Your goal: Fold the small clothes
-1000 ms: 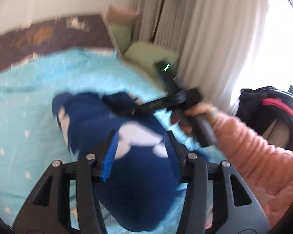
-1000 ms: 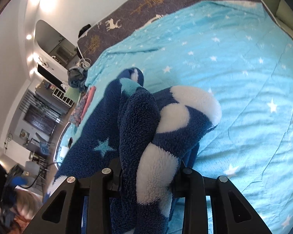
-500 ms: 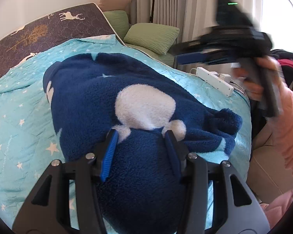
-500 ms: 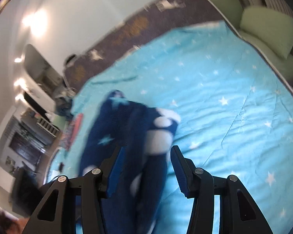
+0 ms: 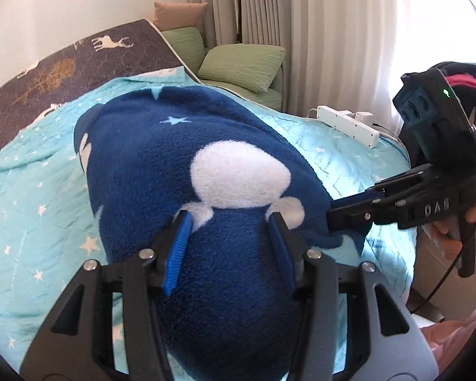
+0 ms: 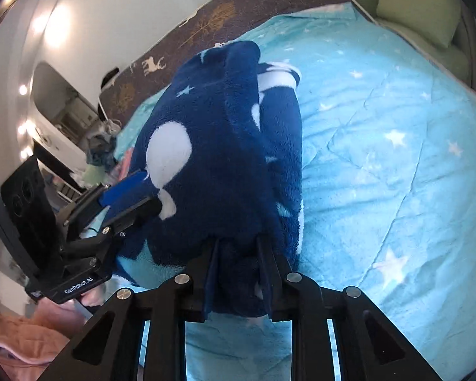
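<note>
1. A small navy-blue fleece garment point(image 5: 161, 158) with white blobs and pale blue stars is lying bunched on a turquoise star-printed quilt point(image 5: 25, 197), reaching toward the dark deer-patterned headboard end.
2. Its top layer is showing one large white oval patch, with two smaller white lobes just below it.
3. In the right wrist view the fleece point(image 6: 225, 146) is lying folded over itself lengthwise, a second layer peeking out along its right side.
4. Its near edge is sitting pinched between dark fingers; the exact garment type is hard to tell.

Fleece garment point(image 5: 161, 158) on star-print bed point(image 5: 31, 190)
</note>
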The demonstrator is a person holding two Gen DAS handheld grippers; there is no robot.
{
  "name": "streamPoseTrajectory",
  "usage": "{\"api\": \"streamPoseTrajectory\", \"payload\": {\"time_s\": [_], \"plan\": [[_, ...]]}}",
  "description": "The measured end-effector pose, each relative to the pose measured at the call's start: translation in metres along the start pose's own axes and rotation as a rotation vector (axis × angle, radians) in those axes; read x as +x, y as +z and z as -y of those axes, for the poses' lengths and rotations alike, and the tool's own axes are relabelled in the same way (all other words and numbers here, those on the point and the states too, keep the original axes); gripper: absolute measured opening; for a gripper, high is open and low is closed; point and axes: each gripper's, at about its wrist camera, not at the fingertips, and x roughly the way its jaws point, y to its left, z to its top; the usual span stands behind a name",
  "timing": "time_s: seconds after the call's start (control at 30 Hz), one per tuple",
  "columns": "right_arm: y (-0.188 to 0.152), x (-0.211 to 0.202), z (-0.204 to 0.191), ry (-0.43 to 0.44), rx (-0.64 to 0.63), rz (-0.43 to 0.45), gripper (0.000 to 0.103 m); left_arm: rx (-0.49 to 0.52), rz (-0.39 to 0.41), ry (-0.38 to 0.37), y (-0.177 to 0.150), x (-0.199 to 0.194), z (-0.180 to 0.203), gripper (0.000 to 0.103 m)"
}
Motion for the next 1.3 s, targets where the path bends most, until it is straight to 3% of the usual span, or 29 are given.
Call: {"api": "streamPoseTrajectory", "payload": {"time_s": [0.13,0.23,0.33,0.4,0.5,0.63,0.7,0.77,0.8,0.83,0.87,0.93,1.03,1.13,1.3], "plan": [[0.003,-0.013,-0.023,-0.062,-0.098,0.012,0.023,-0.037,0.007,-0.017,0.003,-0.024,-0.010,0.051],[0.005,-0.038,-0.028,-0.037,-0.089,0.075,0.025,-0.088,0.038,-0.048,0.000,-0.052,-0.020,0.051],[0.006,-0.049,-0.042,-0.016,-0.114,0.118,0.027,-0.100,0.047,-0.010,-0.009,-0.068,-0.025,0.051],[0.008,-0.043,-0.056,0.004,-0.150,0.113,0.027,-0.102,0.027,0.033,-0.017,-0.071,-0.027,0.051],[0.006,-0.026,-0.077,0.018,-0.225,0.081,0.027,-0.116,0.011,0.007,-0.027,-0.075,-0.023,0.051],[0.007,-0.008,-0.073,-0.019,-0.227,0.038,0.027,-0.033,-0.040,-0.012,-0.037,-0.070,-0.002,0.054],[0.009,-0.001,-0.067,-0.013,-0.195,0.023,0.027,0.008,-0.064,0.024,-0.043,-0.060,0.010,0.069],[0.008,0.001,-0.066,-0.005,-0.176,0.019,0.026,0.024,-0.097,0.093,-0.047,-0.046,0.015,0.071],[0.006,0.000,-0.067,-0.004,-0.174,0.021,0.026,0.003,-0.145,0.177,-0.049,-0.032,0.012,0.071],[0.005,-0.001,-0.067,-0.005,-0.175,0.023,0.026,-0.032,-0.190,0.230,-0.051,-0.021,0.006,0.072],[0.004,0.000,-0.067,-0.012,-0.177,0.025,0.026,-0.096,-0.233,0.233,-0.055,-0.012,-0.003,0.073],[0.003,0.004,-0.064,-0.049,-0.172,0.006,0.021,-0.275,-0.293,0.160,-0.067,-0.005,-0.026,0.073],[0.000,0.019,-0.043,-0.070,-0.105,-0.032,0.012,-0.377,-0.319,0.123,-0.083,-0.010,-0.042,0.073],[0.002,0.018,-0.030,-0.017,-0.033,-0.028,0.010,-0.351,-0.308,0.140,-0.087,-0.015,-0.039,0.072],[0.005,0.009,-0.044,-0.055,-0.097,-0.022,0.013,-0.259,-0.275,0.075,-0.077,-0.040,-0.027,0.058]]}}
